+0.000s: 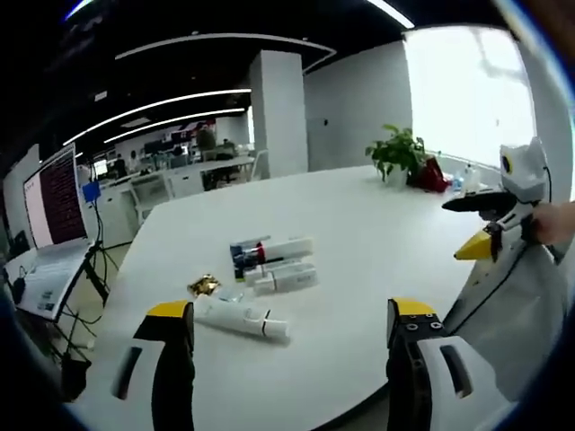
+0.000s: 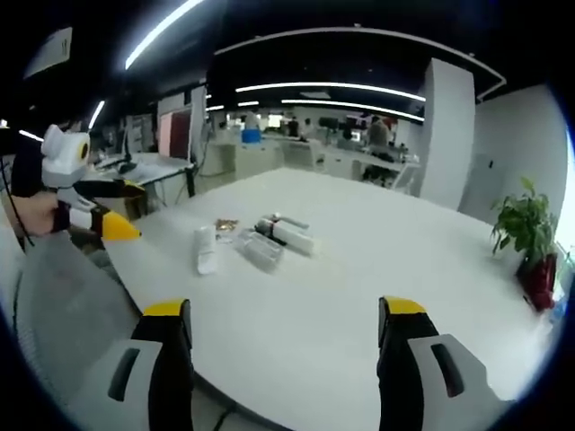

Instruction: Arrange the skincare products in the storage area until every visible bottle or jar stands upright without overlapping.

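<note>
Two grippers, both yours, both empty w/ jaws spread wide. In the left gripper view your left gripper (image 1: pixel 292 328) sits at the near edge of the white table (image 1: pixel 386 242), yellow-tipped jaws apart, nothing between them. Your right gripper (image 1: pixel 481 241) comes in from the right of that view, held over the table's right edge; its yellow tip points toward the products.

In the right gripper view the right gripper (image 2: pixel 286 323) hangs over the near part of the table (image 2: pixel 359 269), jaws likewise apart, and the left gripper (image 2: pixel 112 215) shows at far left, off the table edge.

Skincare products: all lying flat, none upright. A white tube (image 1: pixel 241 317) w/ a dark band lies nearest you, just beyond the left jaw. Beyond it is a cluster of boxes and tubes (image 1: pixel 272 263) packed side by side (some touching; can't count them exactly). A small gold item (image 1: pixel 204 285) sits just left of the cluster. In the right gripper view the white tube (image 2: pixel 206 249) lies left of the cluster (image 2: pixel 274 241).

Potted plant (image 1: pixel 398 154) stands at the table's far side, well apart from the products.
</note>
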Tool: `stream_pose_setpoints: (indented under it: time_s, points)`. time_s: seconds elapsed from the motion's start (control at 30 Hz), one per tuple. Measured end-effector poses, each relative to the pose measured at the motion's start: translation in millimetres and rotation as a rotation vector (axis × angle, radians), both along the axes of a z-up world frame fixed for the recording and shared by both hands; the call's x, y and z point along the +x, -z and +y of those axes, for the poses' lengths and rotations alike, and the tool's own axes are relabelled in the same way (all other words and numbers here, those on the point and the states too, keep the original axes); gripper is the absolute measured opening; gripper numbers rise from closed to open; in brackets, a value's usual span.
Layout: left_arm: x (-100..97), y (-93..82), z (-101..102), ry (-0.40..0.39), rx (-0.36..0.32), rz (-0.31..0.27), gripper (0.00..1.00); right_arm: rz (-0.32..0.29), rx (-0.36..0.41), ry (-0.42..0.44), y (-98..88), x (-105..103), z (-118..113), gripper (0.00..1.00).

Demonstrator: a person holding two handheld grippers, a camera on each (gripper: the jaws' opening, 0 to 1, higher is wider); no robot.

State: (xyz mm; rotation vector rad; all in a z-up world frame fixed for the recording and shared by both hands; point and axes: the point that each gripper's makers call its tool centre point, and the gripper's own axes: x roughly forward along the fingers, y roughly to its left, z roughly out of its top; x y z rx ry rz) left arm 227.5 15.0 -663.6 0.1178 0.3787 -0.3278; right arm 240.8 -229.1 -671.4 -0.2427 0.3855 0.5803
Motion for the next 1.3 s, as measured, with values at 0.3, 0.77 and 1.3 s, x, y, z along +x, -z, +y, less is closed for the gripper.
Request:
stream_pose_setpoints:
  time_s: [0.3,0.77,1.3]
  points:
    - [-2.8,1.7,0.7,0.002,0.006,-0.001,0.84,0.031,0.013,-0.05,2.5,-5.3,9.9,0.86]
    - [-4.0,11.2,14.8,-0.044,0.017,0.037,0.84,0.185,0.073,-0.084,14.7,-11.7,19.7,0.8]
    - [-4.9,15.7,15.6,-0.047,0.024,0.06,0.84,0.152,-0.05,-0.147,-2.1,20.1,5.1,0.79]
